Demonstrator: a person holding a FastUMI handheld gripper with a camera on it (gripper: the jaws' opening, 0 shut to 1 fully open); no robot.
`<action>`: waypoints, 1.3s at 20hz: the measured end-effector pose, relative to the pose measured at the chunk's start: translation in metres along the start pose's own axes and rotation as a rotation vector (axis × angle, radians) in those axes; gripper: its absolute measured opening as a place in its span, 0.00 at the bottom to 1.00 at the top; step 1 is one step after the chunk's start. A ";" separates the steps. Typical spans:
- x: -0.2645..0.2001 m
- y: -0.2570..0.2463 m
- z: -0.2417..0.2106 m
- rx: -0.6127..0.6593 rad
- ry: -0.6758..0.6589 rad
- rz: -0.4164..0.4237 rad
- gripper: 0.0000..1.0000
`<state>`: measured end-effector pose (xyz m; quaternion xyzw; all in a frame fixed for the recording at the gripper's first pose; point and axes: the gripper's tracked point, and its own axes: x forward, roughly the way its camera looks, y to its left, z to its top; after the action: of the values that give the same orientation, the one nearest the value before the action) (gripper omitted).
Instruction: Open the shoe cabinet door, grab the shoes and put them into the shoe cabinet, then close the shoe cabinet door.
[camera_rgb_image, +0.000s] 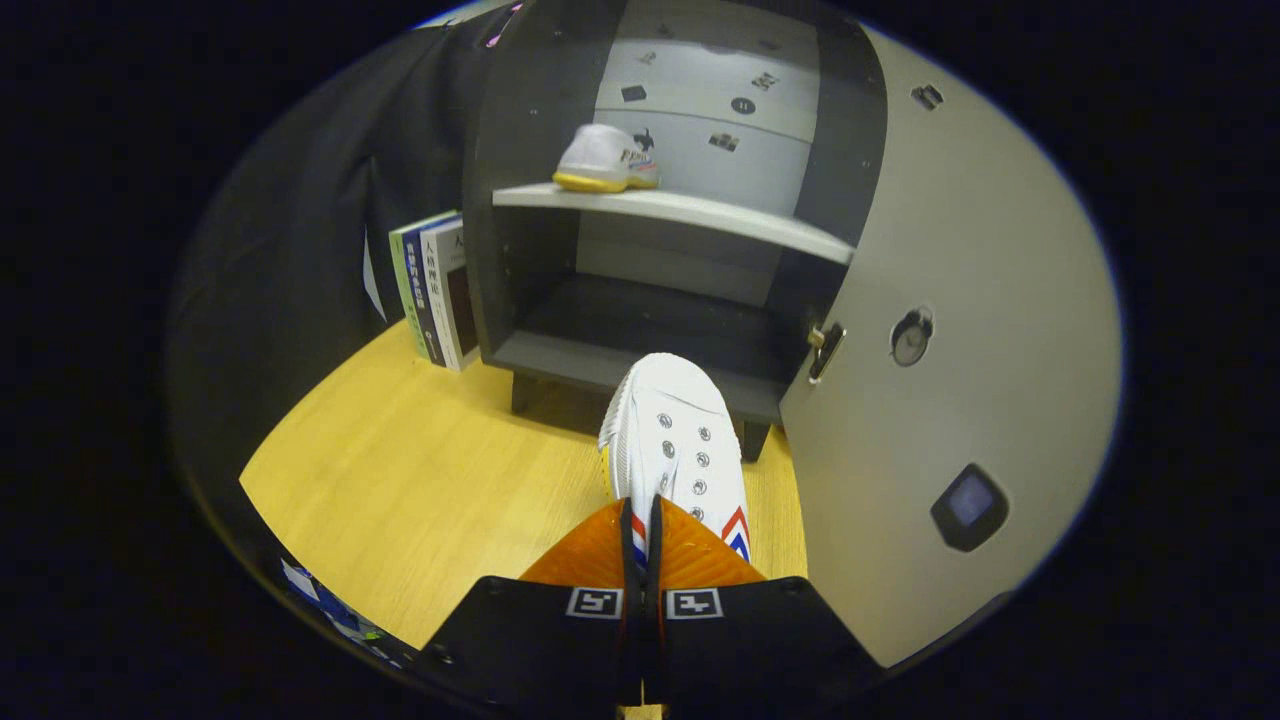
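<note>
My gripper (640, 520) has its orange fingers (590, 555) pressed close together on the heel edge of a white shoe (675, 440) with red and blue stripes. The shoe hangs above the wooden floor, toe pointing toward the dark grey shoe cabinet (520, 120) just ahead. The cabinet stands open; its light grey door (980, 300) is swung out to the right of the shoe. A second white shoe (605, 160) with a yellow sole sits at the left end of the cabinet's upper shelf (700, 212). The lower compartment (640, 320) holds nothing.
Several books (435, 290) stand upright against the cabinet's left side. The yellow wooden floor (420, 470) spreads out to the left of the fingers. A hinge (825, 350) and a round fitting (910, 338) show on the door's inner face.
</note>
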<state>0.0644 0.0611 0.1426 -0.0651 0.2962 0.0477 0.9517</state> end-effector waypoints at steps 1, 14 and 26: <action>-0.007 -0.002 0.014 -0.011 -0.030 -0.007 0.02; -0.049 -0.047 0.209 -0.041 -0.304 -0.150 0.02; 0.079 -0.100 0.324 -0.065 -0.357 -0.198 0.02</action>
<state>0.3229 0.0162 0.3719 -0.1151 0.1131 -0.0256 0.9866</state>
